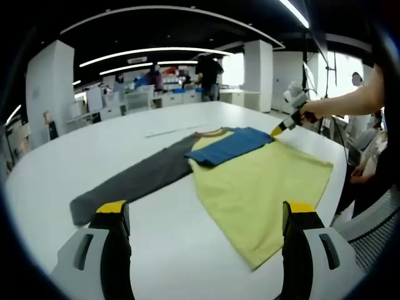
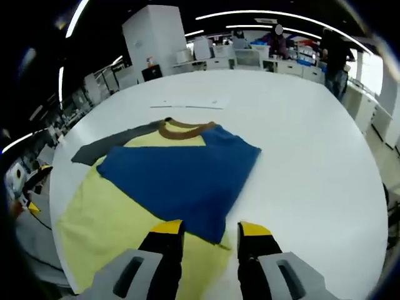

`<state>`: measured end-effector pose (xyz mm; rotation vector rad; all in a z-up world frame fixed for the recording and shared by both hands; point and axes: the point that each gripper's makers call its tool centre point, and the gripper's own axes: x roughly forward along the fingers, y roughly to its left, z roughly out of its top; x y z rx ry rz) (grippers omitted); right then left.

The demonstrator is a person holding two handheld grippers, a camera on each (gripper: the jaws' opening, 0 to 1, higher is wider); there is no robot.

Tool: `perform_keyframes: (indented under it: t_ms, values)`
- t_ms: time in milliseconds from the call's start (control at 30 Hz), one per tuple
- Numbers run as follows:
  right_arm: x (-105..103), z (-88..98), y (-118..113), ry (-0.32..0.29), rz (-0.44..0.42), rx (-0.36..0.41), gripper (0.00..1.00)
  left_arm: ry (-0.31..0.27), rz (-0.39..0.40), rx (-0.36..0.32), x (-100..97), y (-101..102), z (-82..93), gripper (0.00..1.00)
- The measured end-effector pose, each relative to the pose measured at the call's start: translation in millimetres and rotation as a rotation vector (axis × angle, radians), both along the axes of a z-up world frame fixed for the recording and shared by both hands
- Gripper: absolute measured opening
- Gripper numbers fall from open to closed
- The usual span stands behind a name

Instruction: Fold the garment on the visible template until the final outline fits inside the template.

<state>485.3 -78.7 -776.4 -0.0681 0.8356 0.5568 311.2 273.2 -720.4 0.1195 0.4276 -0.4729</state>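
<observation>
A yellow shirt [image 1: 256, 187] with a brown collar [image 1: 212, 132] lies flat on the white table [image 1: 125, 137]. Its blue sleeve [image 1: 232, 145] is folded across the chest, and its dark grey sleeve [image 1: 140, 178] stretches out to the left. My left gripper [image 1: 205, 211] is open above the table, short of the shirt's hem and holding nothing. My right gripper [image 1: 279, 130], held by a person's hand, sits at the blue sleeve's end. In the right gripper view the blue sleeve [image 2: 181, 178] covers the yellow shirt [image 2: 100, 219], and its near corner lies between the open jaws of the right gripper [image 2: 210, 230].
A thin pale strip [image 2: 184, 104] lies on the table [image 2: 312, 162] beyond the collar [image 2: 181, 129]. The table's edge runs close on the right, by the person's arm [image 1: 350, 103]. Desks, white pillars [image 1: 259, 75] and standing people [image 1: 209, 76] fill the room behind.
</observation>
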Motion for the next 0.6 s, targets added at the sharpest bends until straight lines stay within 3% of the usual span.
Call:
perform_keyframes:
  t_ms: [300, 600]
  values:
    - [-16, 23.1, 29, -0.087, 0.118, 0.044, 0.73, -0.005, 0.023, -0.007, 5.5, 13, 3.9, 0.99]
    - [-41, 54.3, 58, -0.157, 0.208, 0.123, 0.98, -0.020, 0.089, -0.019, 16.5, 40, 10.3, 0.99]
